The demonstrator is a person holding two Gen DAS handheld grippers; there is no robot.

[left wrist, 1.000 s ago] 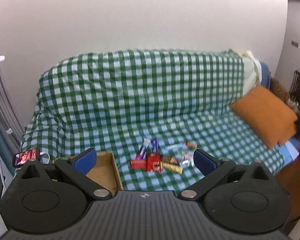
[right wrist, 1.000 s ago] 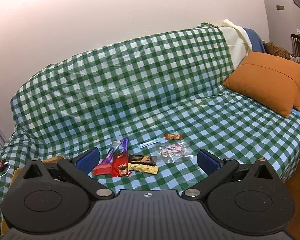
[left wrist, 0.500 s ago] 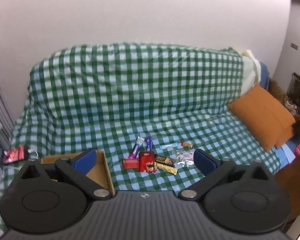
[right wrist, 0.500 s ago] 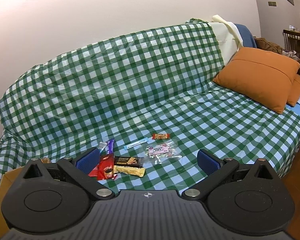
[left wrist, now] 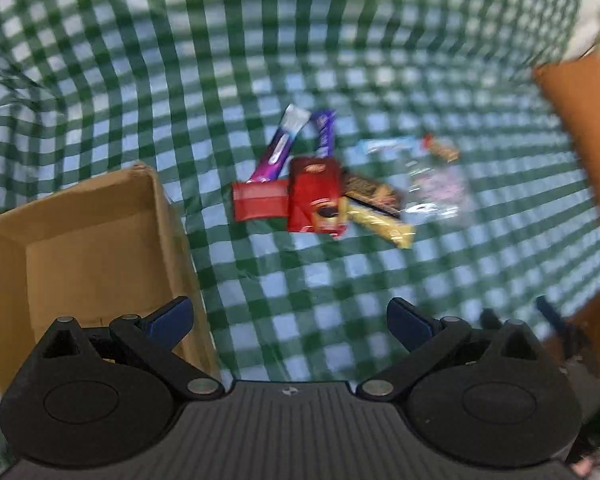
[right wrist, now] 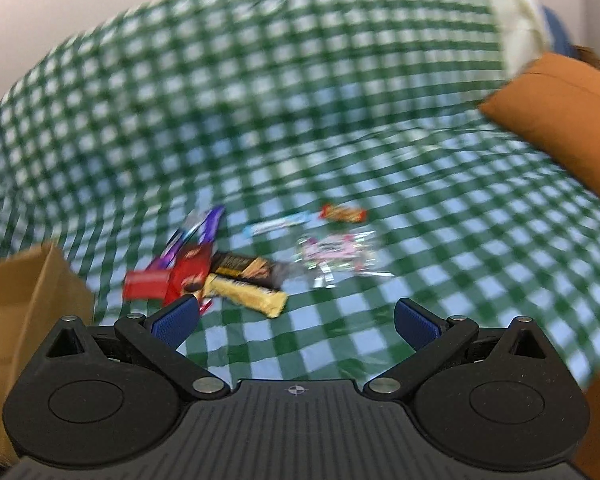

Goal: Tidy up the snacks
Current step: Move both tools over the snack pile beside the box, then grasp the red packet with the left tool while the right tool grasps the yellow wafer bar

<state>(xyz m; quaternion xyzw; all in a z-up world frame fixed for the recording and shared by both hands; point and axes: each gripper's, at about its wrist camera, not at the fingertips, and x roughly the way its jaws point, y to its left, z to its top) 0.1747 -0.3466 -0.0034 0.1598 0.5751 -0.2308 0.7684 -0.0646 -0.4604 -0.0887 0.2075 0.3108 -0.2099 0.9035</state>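
Left wrist view: my left gripper is spread wide, empty; the snacks lie mid-frame on the checked cover, the cardboard box at lower left. Right wrist view – blurred: my right gripper gapes empty too, snacks just above its left finger

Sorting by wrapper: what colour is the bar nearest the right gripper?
Pale yellow bar; clearest in the right wrist view.
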